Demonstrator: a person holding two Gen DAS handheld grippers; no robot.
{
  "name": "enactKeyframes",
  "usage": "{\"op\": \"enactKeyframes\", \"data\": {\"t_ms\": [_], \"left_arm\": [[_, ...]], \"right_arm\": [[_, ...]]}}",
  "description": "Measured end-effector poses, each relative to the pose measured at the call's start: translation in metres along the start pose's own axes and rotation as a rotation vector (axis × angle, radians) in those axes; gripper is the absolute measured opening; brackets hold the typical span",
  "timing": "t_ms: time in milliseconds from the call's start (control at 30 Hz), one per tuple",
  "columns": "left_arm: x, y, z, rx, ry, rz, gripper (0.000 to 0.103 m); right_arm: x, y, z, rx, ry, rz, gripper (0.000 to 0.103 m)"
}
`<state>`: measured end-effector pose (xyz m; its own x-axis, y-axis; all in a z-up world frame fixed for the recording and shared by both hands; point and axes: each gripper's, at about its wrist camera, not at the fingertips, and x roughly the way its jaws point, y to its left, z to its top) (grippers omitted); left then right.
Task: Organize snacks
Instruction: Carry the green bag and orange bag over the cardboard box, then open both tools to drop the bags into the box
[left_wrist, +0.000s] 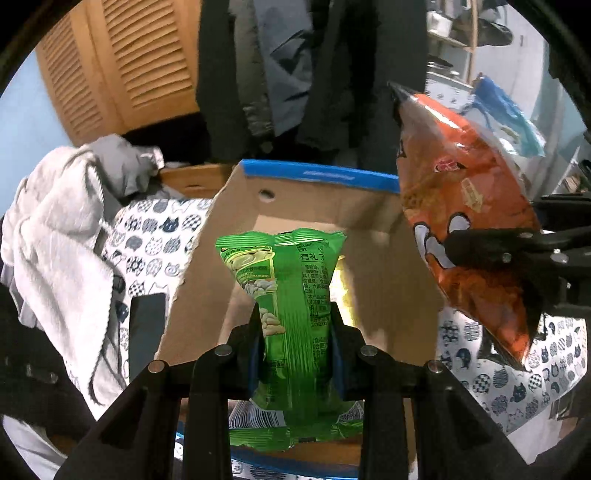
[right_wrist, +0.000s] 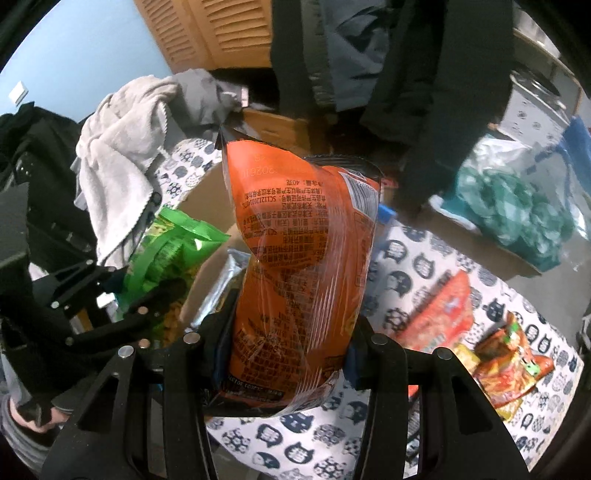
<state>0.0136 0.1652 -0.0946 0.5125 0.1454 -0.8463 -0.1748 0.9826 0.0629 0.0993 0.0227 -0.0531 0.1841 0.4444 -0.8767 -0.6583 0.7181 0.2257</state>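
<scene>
Left wrist view: our left tongs (left_wrist: 297, 343) are closed tight on the green snack bag (left_wrist: 284, 295), which stands upright over the open cardboard box (left_wrist: 236, 206). The box's near rim lies just below the bag, its far blue-edged flap rises behind, and its floor shows bare brown room ahead of the bag, with something yellowish just behind the bag that we cannot make out.

To the right of the box, our right tongs (left_wrist: 480, 251) are clamped on the orange snack bag (left_wrist: 469, 206), held tilted above the box's right wall. A grey towel (left_wrist: 62, 236) is heaped left of the box, on the cat-print cloth (left_wrist: 155, 243), and dark hanging coats (left_wrist: 314, 74) crowd the space behind the box.

In the right wrist view, the orange snack bag (right_wrist: 303, 266) fills the middle, squeezed at its lower part by the right tongs (right_wrist: 286, 354). The left tongs (right_wrist: 147, 314) with the green snack bag (right_wrist: 166, 251) sit left of it. A silver packet (right_wrist: 225, 277) lies inside the box. Right of the box, loose orange packets (right_wrist: 480, 332) rest on the cloth.
</scene>
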Motion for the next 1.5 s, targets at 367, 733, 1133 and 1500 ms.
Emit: {"op": "enactKeyframes", "data": {"t_ms": [367,733,1133,1500], "left_arm": [[0.02,0.027,-0.008,-0.061,0.054,0.04,0.031],[0.027,0.04,-0.012,-0.094,0.076,0.057,0.046],[0.013,0.022,-0.001,-0.052,0.022,0.041,0.071],[-0.003,-0.02,0.006,0.043,-0.024,-0.001,0.074]], "right_arm": [[0.04,0.028,0.017,-0.031,0.057,0.015,0.046],[0.052,0.031,0.012,-0.028,0.08,0.021,0.057],[0.016,0.011,-0.002,-0.044,-0.01,-0.068,0.075],[-0.01,-0.024,-0.033,-0.04,-0.027,-0.127,0.075]]}}
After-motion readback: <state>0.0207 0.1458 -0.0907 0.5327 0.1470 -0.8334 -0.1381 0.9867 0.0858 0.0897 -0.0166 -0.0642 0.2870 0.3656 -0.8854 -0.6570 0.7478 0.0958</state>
